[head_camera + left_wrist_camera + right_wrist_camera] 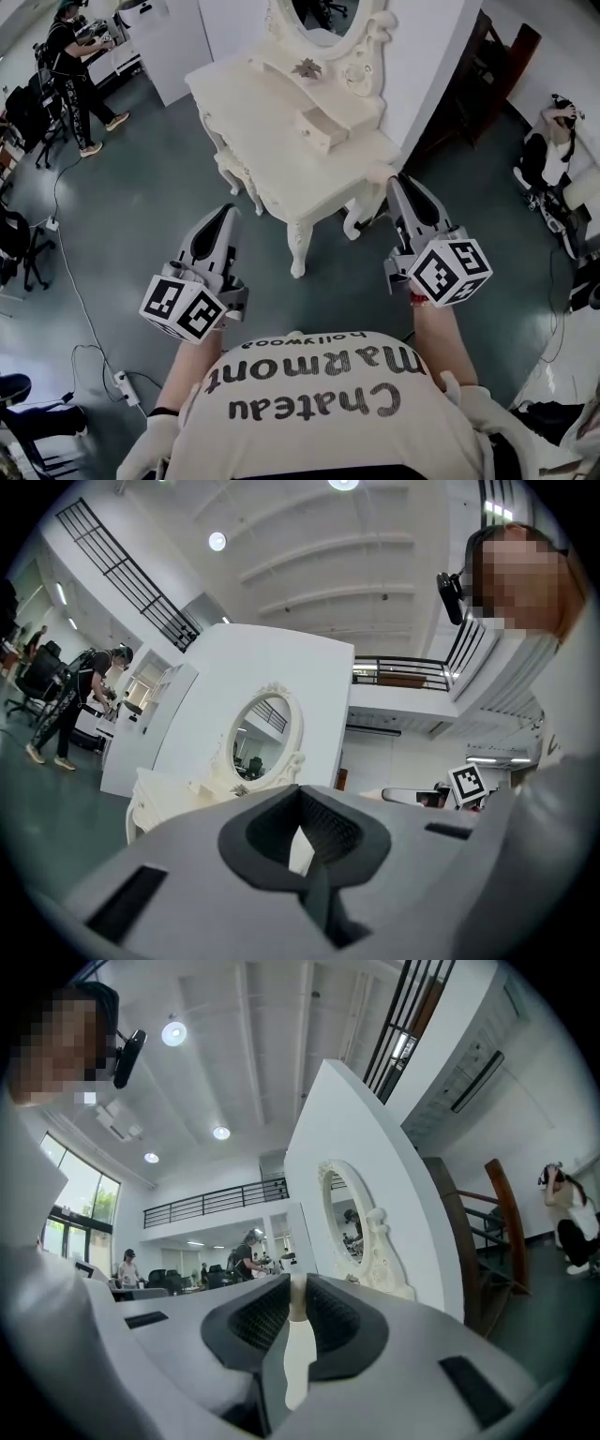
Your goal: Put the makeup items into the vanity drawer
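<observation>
Directly ahead of the person, seen from above, a cream, carved vanity table [272, 136] stands on a dark grey-green floor [159, 216] against a white wall panel [431, 56]. Its oval mirror [323, 19] is at the back. On the tabletop sits a small drawer box [323, 127], and whether its drawer is open cannot be told. A small ornament [307, 67] stands near the mirror's base; what it is cannot be made out. The left gripper [228, 211] is held in the air over the floor, short of the table's front left side and apart from it. Its jaws are closed together with nothing between them, and its own camera shows the dark pads meeting at the tips [300, 794]. The right gripper [398, 183] points at the table's near right corner, close beside it. Its jaws are also brought together on nothing, with only a thin slit between the ribbed pads [297, 1283], through which pale cream shows. Each gripper carries its marker cube nearest the person, whose printed shirt [319, 394] fills the bottom of the head view. Well away, one person stands at the upper left [70, 66] and another crouches at the right edge [553, 141]. A cable [80, 300] trails across the floor on the left.
</observation>
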Demonstrator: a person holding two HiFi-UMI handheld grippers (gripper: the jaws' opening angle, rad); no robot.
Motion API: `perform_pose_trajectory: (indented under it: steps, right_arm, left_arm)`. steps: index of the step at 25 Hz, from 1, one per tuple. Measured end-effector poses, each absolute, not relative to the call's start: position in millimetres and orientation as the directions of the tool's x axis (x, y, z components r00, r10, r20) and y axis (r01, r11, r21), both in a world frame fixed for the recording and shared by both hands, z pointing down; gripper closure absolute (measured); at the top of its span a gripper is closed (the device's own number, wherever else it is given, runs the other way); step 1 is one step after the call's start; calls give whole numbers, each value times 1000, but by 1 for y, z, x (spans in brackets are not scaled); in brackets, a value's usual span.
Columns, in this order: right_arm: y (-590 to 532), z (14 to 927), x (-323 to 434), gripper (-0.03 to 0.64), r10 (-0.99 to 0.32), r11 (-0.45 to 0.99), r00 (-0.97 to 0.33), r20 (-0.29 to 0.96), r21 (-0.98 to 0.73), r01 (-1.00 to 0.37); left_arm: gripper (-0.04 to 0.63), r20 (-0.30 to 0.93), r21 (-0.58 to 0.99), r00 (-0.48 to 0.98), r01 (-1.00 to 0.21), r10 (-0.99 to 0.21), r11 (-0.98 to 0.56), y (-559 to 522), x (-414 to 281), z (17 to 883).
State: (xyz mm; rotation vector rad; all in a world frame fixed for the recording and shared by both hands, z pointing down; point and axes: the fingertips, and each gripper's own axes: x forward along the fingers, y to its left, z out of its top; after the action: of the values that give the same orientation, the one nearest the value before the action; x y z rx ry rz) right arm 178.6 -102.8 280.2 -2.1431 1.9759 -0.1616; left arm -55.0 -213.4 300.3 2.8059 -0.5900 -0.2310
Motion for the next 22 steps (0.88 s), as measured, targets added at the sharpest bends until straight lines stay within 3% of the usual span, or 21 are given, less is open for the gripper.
perform_pose_trajectory:
  steps: [9,22]
  right_arm:
    - [-153,289,194,545,-997,-71,77,-26,-184,-980]
    - [-261,313,280,545,-1000,4,-8,14,-247,-969]
  left_arm:
    - [588,-90,311,895,-392,-437,-866,-251,-49,309]
    - [588,-141,341,827,-476,-545,-811,-321,-9,300]
